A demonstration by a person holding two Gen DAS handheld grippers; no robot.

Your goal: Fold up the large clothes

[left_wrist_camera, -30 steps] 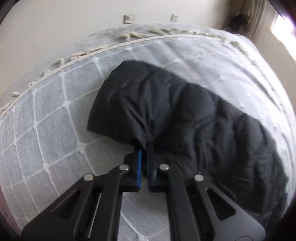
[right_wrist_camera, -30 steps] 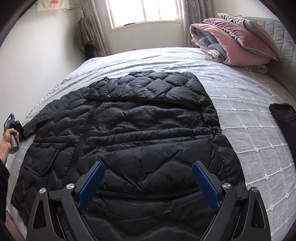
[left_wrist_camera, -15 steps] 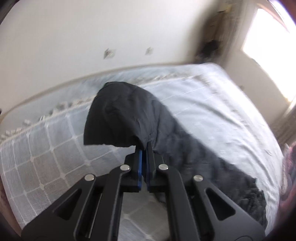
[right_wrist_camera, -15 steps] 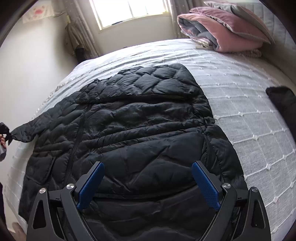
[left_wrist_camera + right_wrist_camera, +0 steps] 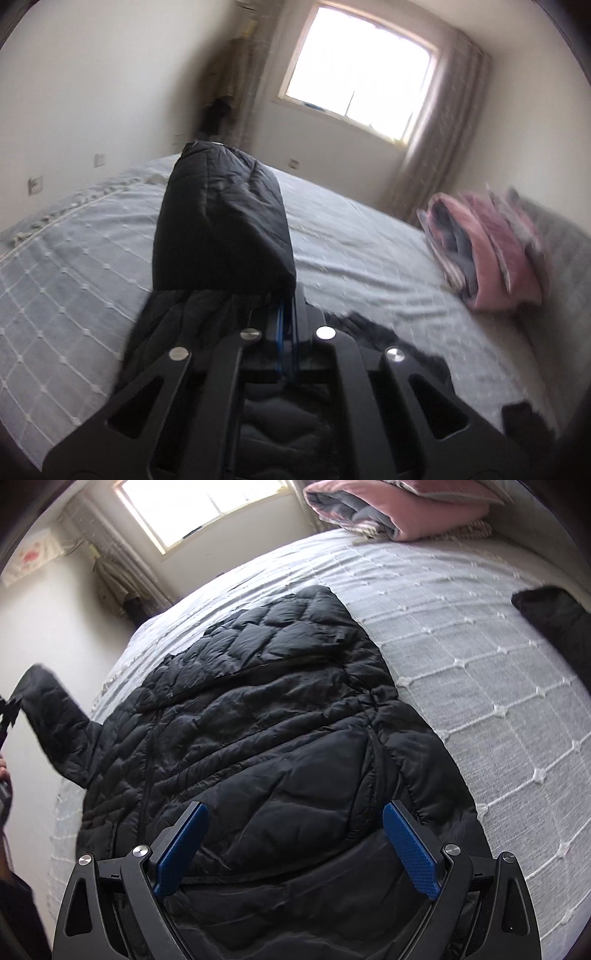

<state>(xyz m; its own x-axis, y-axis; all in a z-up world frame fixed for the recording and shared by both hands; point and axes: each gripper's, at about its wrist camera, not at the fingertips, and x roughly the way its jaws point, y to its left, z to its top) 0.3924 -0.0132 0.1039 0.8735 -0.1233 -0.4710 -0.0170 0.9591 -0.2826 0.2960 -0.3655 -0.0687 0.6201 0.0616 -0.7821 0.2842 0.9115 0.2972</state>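
Note:
A black quilted puffer jacket (image 5: 266,731) lies spread on the grey bed, hood toward the window. My left gripper (image 5: 286,306) is shut on the cuff of the jacket's sleeve (image 5: 221,225) and holds it raised above the bed. In the right wrist view that sleeve (image 5: 51,716) stands lifted at the far left, with the left gripper (image 5: 7,716) at the frame edge. My right gripper (image 5: 295,838) is open and empty, hovering over the jacket's lower part.
The grey bedspread (image 5: 480,672) has a white grid pattern. Folded pink and grey quilts (image 5: 491,251) lie at the bed's head, also in the right wrist view (image 5: 399,506). Another dark garment (image 5: 557,616) lies at the right. A window (image 5: 354,70) is behind.
My left gripper has lifted the sleeve off the bed and swung it up and toward the jacket's body. My right gripper stayed open and tilted slightly over the jacket.

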